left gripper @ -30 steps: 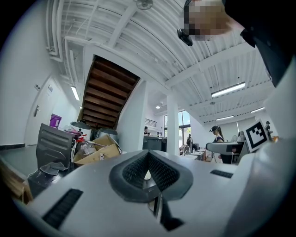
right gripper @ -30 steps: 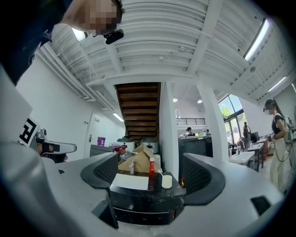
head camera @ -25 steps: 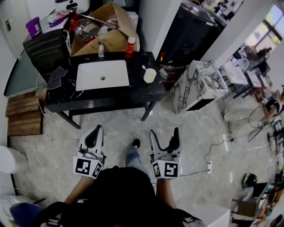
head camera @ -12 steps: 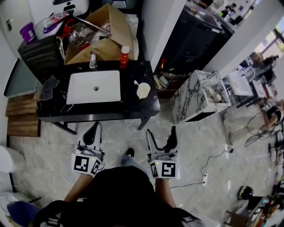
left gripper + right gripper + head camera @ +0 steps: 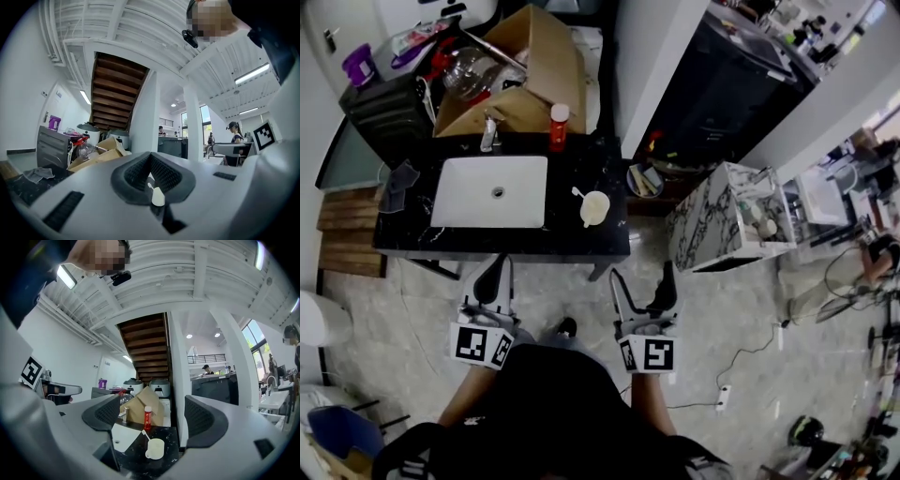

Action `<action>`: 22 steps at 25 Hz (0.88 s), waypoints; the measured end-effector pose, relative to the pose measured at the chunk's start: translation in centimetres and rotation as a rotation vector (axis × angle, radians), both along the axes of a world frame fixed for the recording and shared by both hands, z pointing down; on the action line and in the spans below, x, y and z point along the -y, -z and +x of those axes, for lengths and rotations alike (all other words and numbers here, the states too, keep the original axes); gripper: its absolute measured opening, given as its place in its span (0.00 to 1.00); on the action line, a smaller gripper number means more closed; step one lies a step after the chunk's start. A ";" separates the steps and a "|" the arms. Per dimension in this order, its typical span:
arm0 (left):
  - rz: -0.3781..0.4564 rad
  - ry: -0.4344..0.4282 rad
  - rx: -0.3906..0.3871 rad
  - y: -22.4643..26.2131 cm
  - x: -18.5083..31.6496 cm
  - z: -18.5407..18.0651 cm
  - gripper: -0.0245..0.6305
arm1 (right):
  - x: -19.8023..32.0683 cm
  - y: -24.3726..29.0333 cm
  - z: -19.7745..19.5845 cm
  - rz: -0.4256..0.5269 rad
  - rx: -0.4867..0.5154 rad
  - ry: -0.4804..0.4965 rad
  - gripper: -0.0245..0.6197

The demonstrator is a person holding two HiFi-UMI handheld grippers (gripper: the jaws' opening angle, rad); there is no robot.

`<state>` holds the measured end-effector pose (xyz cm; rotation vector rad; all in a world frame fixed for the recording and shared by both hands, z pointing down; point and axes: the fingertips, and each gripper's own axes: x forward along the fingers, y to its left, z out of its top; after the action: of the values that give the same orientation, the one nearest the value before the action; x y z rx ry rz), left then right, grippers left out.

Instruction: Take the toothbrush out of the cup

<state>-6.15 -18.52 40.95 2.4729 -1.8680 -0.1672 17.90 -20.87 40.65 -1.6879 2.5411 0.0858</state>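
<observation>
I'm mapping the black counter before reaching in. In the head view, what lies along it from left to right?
Left to right: grey cloth → white sink → red bottle → cup, with the toothbrush standing in it.

Cream cup [image 5: 595,206], black marbled counter [image 5: 609,239], white sink [image 5: 459,192].

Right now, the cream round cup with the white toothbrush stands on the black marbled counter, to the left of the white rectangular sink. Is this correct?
Not quite. The cream round cup with the white toothbrush does stand on the black marbled counter, but to the right of the white rectangular sink, not the left. The head view shows this.
</observation>
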 end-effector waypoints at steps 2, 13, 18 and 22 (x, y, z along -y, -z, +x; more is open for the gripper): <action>-0.010 0.012 0.001 -0.1 0.7 0.1 0.04 | 1.0 -0.3 0.1 -0.008 0.000 0.014 0.69; -0.031 0.027 0.020 -0.9 3.6 -1.7 0.04 | 7.5 -5.4 -4.0 -0.064 -0.082 0.108 0.69; -0.052 0.066 0.021 -1.5 4.5 -3.8 0.04 | 10.9 -10.3 -6.8 -0.192 -0.159 0.164 0.69; -0.064 0.098 0.023 -2.0 5.3 -5.3 0.04 | 14.4 -13.7 -8.7 -0.207 -0.188 0.196 0.69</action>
<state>-11.47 -23.77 42.97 2.3541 -1.9722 -0.0811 9.24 -35.26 54.35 -1.5498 2.9322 -0.0353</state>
